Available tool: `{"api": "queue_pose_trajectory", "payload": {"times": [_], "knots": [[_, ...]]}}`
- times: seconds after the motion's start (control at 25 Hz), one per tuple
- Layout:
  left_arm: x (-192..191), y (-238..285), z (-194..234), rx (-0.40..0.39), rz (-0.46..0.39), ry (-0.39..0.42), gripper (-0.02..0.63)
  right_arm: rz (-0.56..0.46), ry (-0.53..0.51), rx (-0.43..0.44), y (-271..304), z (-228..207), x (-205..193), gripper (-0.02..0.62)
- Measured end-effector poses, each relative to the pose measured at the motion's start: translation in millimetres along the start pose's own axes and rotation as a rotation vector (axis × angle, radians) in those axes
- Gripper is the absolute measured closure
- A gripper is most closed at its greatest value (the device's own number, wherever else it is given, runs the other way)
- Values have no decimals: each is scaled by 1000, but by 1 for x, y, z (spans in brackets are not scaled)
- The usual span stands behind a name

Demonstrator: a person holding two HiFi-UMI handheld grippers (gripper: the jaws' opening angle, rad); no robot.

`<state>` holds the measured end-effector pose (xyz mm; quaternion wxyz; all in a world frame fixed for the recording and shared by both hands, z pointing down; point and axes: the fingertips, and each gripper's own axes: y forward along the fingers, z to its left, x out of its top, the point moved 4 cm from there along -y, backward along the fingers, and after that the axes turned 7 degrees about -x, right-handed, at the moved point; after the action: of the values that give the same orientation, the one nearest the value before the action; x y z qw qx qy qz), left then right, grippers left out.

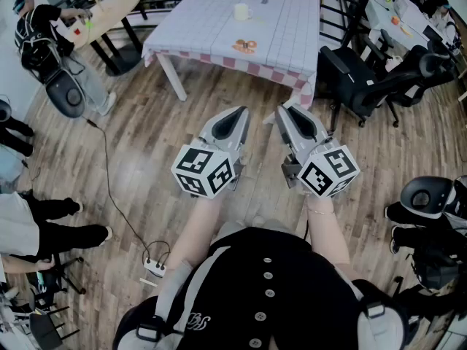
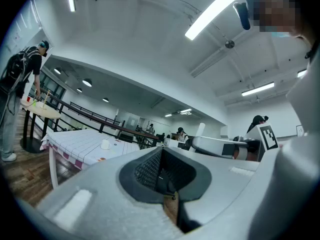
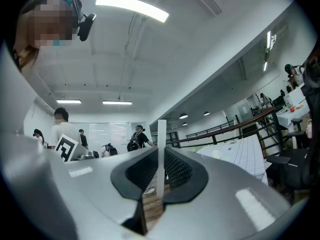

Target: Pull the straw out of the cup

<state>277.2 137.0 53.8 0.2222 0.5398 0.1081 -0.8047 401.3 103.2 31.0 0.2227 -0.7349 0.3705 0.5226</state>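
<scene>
I hold both grippers side by side over the wooden floor, well short of the table. My right gripper (image 1: 284, 111) (image 3: 161, 165) is shut on a white straw (image 3: 161, 149), which stands upright between its pads. The same straw (image 2: 201, 130) also shows in the left gripper view, sticking up from the right gripper. My left gripper (image 1: 236, 112) (image 2: 161, 159) is shut with nothing between its jaws. A white cup (image 1: 241, 11) (image 2: 105, 144) (image 3: 216, 154) stands far off on the table, with no straw showing in it.
The table (image 1: 211, 28) has a checked cloth and a small plate (image 1: 244, 47) near its front edge. Black office chairs (image 1: 365, 86) stand to the right. A person (image 1: 44, 39) works at a round table at the far left. A power strip (image 1: 155, 268) and cable lie on the floor.
</scene>
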Motion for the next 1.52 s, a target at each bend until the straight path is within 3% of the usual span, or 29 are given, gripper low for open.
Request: {"api": "queue_pose_trajectory", "payload": {"times": [0.68, 0.92, 1.52], "knots": [[-5, -5, -4, -10, 31, 22, 607, -12, -17, 15, -3, 9, 3, 565], [-4, -8, -5, -29, 36, 23, 607, -5, 27, 15, -3, 16, -3, 562], [5, -13, 24, -75, 46, 37, 607, -10, 18, -28, 26, 25, -12, 563]]}}
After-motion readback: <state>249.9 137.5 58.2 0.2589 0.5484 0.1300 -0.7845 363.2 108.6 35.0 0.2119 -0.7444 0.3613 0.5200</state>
